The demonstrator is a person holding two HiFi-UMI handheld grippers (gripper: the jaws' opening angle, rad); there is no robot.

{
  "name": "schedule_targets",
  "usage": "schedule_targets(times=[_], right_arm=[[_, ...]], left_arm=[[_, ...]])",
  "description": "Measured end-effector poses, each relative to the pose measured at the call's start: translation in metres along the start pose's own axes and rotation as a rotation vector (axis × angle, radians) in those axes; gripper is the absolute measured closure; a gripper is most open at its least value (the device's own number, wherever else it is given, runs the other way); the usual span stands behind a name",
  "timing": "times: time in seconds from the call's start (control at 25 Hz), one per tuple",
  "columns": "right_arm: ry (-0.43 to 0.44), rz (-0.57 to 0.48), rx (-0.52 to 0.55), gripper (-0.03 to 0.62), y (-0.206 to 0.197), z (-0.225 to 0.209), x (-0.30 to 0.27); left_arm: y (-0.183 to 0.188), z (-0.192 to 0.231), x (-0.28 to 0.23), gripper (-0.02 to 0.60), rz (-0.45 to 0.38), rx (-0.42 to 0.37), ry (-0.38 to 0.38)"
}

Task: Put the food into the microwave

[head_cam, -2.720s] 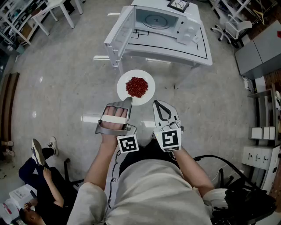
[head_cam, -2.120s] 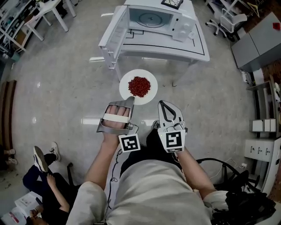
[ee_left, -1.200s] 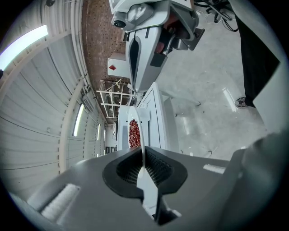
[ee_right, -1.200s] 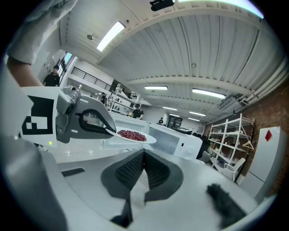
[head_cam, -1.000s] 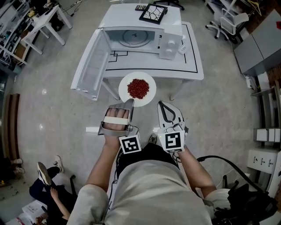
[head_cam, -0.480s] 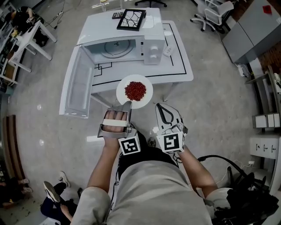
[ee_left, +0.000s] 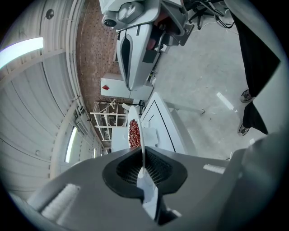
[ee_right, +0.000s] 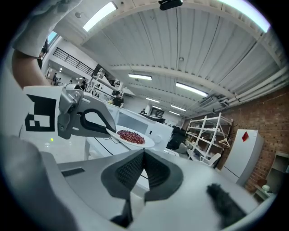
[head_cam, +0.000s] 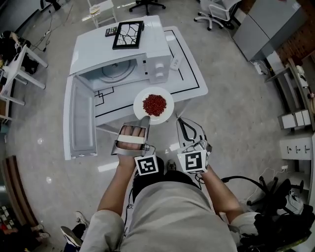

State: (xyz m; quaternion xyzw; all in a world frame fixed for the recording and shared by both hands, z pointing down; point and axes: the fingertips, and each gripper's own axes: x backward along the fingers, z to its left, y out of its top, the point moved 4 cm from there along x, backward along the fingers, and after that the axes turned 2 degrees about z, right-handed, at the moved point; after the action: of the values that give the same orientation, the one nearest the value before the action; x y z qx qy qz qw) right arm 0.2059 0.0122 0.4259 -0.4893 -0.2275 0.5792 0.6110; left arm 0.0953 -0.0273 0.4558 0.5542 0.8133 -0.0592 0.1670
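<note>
A white plate heaped with red beans hangs in the air before the table's front edge. My left gripper is shut on the plate's near rim; in the left gripper view the plate shows edge-on between the pads. My right gripper is shut with nothing in it, just right of the plate; in the right gripper view the plate floats ahead at left. The white microwave stands on the white table, its door swung wide open to the left and its cavity with the glass turntable showing.
A black-framed panel and a small remote lie on the microwave's top. Black lines mark the tabletop. Office chairs stand beyond the table, grey cabinets at the upper right, a small white table at the left.
The table and microwave have come nearer and slid leftward in the head view as I walked up. The plate stays in the left gripper, now over the table's front edge.
</note>
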Motion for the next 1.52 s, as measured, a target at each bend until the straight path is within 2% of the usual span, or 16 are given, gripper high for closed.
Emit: schedule_targets(times=[0.24,0.72,0.8,0.88,0.92,0.96,1.08,1.2,1.28,1.52], right_arm=[[-0.006,0.020,0.018,0.583,0.005,0.003,-0.028],[0.183,-0.031,0.105,0.583,0.052,0.069,-0.129],[0.171,-0.015,0.206,0.583,0.054,0.077,-0.141],[0.128,0.018,0.413,0.563,0.051,0.087,-0.151],[0.100,0.032,0.534,0.491,0.049,0.092,-0.155],[0.074,0.042,0.645,0.471,0.047,0.097,-0.160],[0.032,0.037,0.862,0.467,0.044,0.105,-0.170],[0.004,0.008,1.007,0.469,0.043,0.111,-0.188],[0.001,0.002,1.076,0.540,0.039,0.113,-0.201],[0.032,0.008,1.151,0.566,0.032,0.105,-0.230]], left_arm=[[-0.019,0.005,-0.022,0.561,-0.014,0.008,-0.005],[-0.124,-0.010,-0.046,0.561,0.160,0.060,-0.033],[-0.135,-0.012,-0.051,0.561,0.171,0.071,-0.032],[-0.140,-0.016,-0.057,0.561,0.171,0.072,-0.032],[-0.142,-0.019,-0.059,0.561,0.169,0.066,-0.036],[-0.143,-0.022,-0.061,0.561,0.166,0.061,-0.042],[-0.141,-0.026,-0.067,0.561,0.154,0.055,-0.055],[-0.140,-0.026,-0.081,0.561,0.149,0.043,-0.045],[-0.139,-0.026,-0.090,0.560,0.155,0.049,-0.044],[-0.144,-0.026,-0.117,0.551,0.197,0.100,-0.057]])
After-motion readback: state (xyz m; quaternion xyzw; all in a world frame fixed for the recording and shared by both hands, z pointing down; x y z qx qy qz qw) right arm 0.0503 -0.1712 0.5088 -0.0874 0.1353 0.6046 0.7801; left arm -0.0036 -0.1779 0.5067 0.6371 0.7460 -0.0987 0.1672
